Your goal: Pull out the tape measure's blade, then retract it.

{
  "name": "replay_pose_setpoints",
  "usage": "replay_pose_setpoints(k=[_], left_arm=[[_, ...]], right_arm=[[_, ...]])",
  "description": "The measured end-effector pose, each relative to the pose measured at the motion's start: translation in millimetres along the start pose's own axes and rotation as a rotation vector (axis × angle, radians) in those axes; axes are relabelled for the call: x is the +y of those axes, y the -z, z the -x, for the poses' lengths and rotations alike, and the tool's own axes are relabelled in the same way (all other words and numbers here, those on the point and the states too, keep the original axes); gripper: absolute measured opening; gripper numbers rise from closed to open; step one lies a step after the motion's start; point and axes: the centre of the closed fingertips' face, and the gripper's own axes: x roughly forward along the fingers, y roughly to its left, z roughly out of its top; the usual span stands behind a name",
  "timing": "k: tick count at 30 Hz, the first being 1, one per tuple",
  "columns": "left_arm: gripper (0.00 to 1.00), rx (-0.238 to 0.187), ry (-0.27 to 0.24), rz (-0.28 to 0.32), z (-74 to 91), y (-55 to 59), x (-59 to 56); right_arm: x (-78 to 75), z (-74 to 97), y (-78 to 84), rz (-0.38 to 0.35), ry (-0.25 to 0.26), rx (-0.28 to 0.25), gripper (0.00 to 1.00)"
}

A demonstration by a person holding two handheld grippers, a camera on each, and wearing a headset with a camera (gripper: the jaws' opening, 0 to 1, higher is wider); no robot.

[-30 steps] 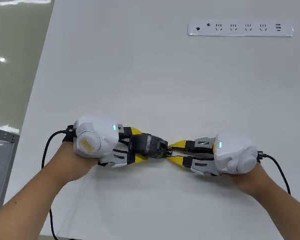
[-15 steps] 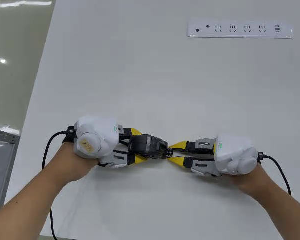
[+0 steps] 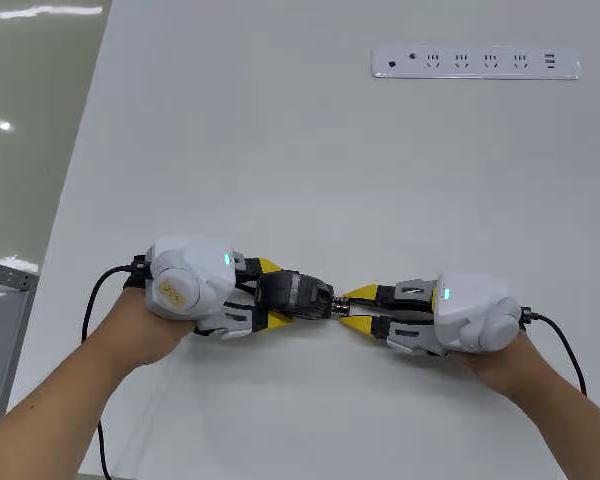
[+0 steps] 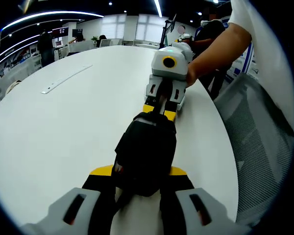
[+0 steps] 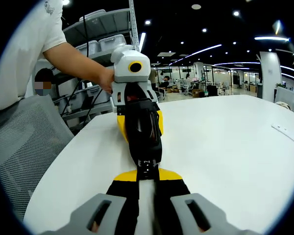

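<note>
Where fingers (image 3: pixel 358 292) converge, tape measure (image 3: pixel 295 294) (black).

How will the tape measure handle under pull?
Tape measure looks rigid and blocky, clamped by the left gripper; probably won't roll. Black shell looks smooth, may slip under pull. Blade tip in the right gripper is small; likely easy to lose.

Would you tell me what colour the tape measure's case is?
The case is black, clearest in the left gripper view.
</note>
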Motion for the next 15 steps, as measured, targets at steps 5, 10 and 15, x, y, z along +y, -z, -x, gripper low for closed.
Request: replay_pose_setpoints(k=[5, 10, 15], left_arm=[[0.31, -0.003, -0.002, 0.001, -0.2, -0.3, 0.3], [0.31, -0.002, -0.001, -0.001, -0.3, -0.3, 0.3], [0.31, -0.002, -0.001, 0.0, -0.7, 0.0, 0.1]], right_arm=[[0.1, 1.8, -0.1, 0.001, 0.004, 0.001, 0.1], [-0.1, 4.1, 1.8, 0.009, 0.01, 0.002, 0.1], [-0.1, 6.8, 2.9, 0.006, 0.014, 0.002, 0.1]])
